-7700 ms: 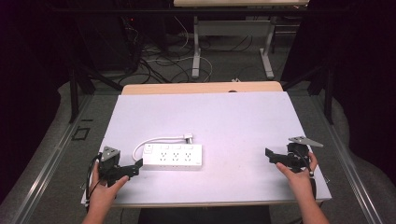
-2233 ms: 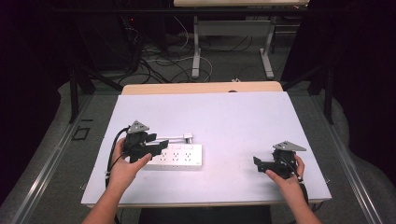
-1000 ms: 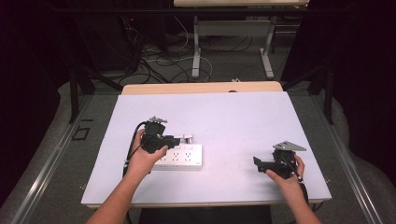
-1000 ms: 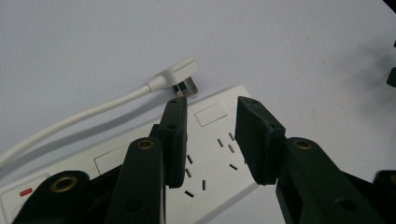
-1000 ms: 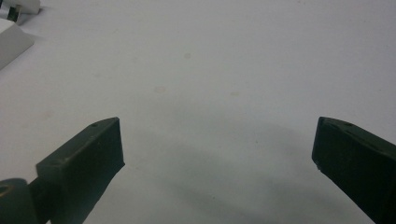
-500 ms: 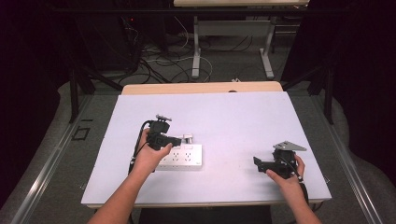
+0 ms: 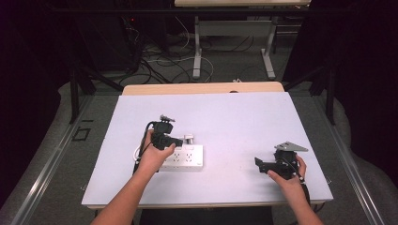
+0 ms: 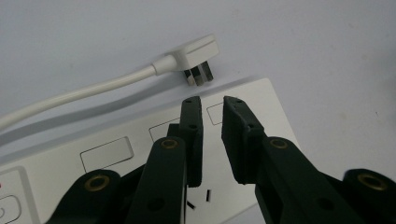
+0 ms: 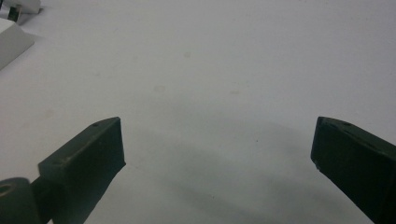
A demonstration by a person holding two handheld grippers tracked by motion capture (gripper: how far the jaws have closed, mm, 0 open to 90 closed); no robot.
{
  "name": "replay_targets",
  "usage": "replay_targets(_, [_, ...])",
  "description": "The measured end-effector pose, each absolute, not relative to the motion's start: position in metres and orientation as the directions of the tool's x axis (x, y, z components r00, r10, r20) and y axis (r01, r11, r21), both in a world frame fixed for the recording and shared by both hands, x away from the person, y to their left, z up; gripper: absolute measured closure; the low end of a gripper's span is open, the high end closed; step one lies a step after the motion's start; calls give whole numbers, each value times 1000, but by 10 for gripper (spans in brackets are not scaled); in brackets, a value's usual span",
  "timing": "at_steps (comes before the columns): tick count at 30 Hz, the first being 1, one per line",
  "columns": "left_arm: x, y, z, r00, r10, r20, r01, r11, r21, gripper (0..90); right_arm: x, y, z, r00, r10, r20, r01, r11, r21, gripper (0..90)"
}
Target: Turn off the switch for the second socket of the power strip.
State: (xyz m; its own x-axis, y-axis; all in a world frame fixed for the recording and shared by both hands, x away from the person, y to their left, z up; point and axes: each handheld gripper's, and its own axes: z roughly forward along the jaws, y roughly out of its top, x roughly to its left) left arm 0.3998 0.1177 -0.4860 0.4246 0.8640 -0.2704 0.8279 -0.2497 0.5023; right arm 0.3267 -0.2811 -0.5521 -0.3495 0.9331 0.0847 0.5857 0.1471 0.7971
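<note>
On the white table (image 7: 244, 117), seen from the high view, a white power strip (image 7: 184, 157) lies left of centre, its long side running across the table, with the person's two forearms entering from the near edge. Largest of the things on the table, the strip shows, in the left gripper view (image 8: 116, 154), a row of rectangular socket covers and a switch at its left end. Its white cable (image 8: 74, 95) curves along the table just behind the strip and ends in a flat three-pin plug (image 8: 196, 58), which lies on the table just beyond the strip's far edge, pins turned towards the strip, unplugged. The left gripper (image 7: 178, 140) is held over the far part of the strip, near the plug; in its own view (image 8: 212, 105) its jaws point down at the strip's far right end, short of the plug, and have just been closing to a narrow gap with nothing between them. The right gripper (image 7: 259, 164) sits well apart near the table's right front corner, resting low in the person's hand; its own view (image 9: 215, 140) shows the jaws spread wide over bare table, holding nothing, with a corner of the strip (image 9: 11, 39) at the upper left.
</note>
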Motion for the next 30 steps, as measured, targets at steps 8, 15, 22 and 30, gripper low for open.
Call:
replay_targets(8, [404, 113, -494, 416, 869, -267, 837, -251, 485, 814, 327, -281, -552, -351, 932, 86, 585, 147, 797, 25])
replay_targets(15, [407, 111, -499, 407, 875, -262, 846, -253, 469, 829, 327, -281, -552, -350, 933, 87, 586, 146, 797, 26])
replay_targets(22, [410, 109, -503, 399, 882, -250, 851, -256, 458, 857, 327, -281, -552, -351, 932, 88, 588, 146, 795, 27])
replay_targets(30, [411, 108, -507, 393, 888, -240, 854, -255, 454, 875, 327, -281, -552, -351, 932, 91, 589, 145, 795, 28])
